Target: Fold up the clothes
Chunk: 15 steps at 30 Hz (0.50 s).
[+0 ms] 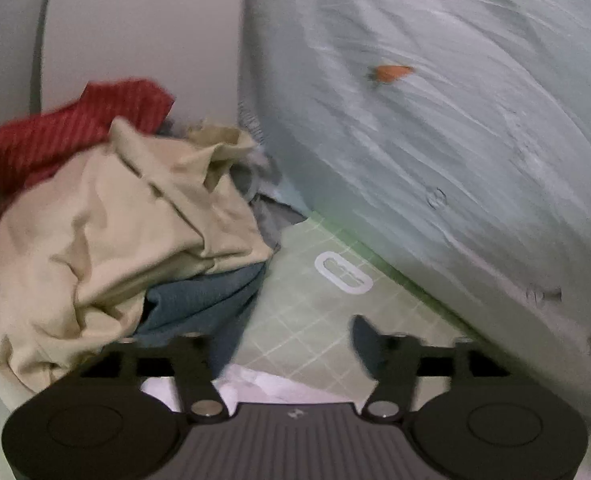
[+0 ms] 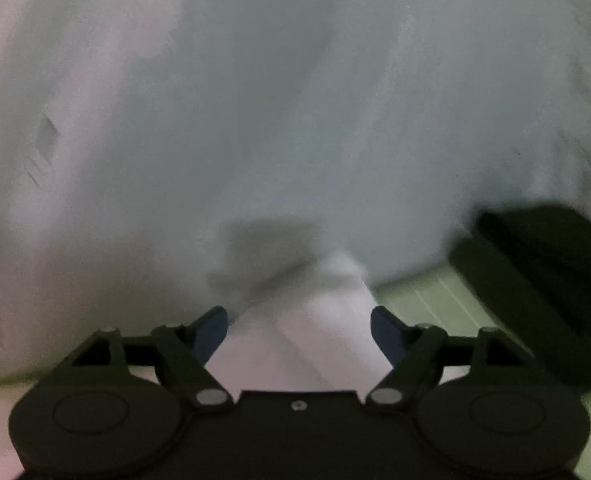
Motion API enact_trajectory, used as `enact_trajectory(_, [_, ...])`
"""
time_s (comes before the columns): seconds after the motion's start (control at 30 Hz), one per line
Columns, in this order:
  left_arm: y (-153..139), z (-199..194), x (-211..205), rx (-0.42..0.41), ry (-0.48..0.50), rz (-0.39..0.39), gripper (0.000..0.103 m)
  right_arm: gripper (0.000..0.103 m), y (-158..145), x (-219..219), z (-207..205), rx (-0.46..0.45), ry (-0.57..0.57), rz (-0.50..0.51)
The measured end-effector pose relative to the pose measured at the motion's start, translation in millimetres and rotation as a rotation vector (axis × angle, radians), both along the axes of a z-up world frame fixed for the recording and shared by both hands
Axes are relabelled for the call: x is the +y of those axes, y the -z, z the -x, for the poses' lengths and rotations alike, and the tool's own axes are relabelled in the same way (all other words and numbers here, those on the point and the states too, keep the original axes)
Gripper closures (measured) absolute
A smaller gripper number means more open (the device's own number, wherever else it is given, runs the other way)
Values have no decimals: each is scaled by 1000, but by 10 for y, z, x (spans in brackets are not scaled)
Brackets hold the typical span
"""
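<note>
My left gripper (image 1: 291, 344) hangs with its jaws apart and nothing between them, over a pale green gridded cutting mat (image 1: 327, 320). A heap of unfolded clothes lies just left of it: a beige garment (image 1: 107, 240) on top, a dark teal piece (image 1: 199, 300) tucked under its edge, a red striped one (image 1: 67, 128) at the back. A light blue-grey cloth (image 1: 455, 120) with small orange motifs fills the right of that view, blurred. My right gripper (image 2: 299, 332) is likewise spread wide and grips nothing; a white folded corner of fabric (image 2: 307, 344) lies between its 2 fingers, whose pads stand clear of it. Pale cloth (image 2: 255, 100) fills nearly all of the right wrist view, smeared. A dark object (image 2: 555, 280) sits at the right on the mat (image 2: 427, 296); I cannot tell what it is.
</note>
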<state>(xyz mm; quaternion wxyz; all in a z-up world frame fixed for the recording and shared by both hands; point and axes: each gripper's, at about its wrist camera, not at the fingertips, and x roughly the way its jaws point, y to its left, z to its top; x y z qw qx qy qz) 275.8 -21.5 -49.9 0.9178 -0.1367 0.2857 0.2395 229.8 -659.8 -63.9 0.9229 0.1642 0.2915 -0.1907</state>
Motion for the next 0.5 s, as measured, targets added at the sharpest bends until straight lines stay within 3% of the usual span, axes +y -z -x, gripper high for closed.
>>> enact_trajectory(0.13, [235, 116, -177, 115, 78, 18, 32, 24, 559, -227, 506, 115, 184, -50])
enact_trajectory(0.27, [411, 214, -410, 195, 140, 62, 32, 24, 884, -434, 892, 142, 346, -124])
enact_trajectory(0.5, [467, 262, -907, 239, 291, 104, 32, 23, 1106, -575, 769, 124, 372, -106])
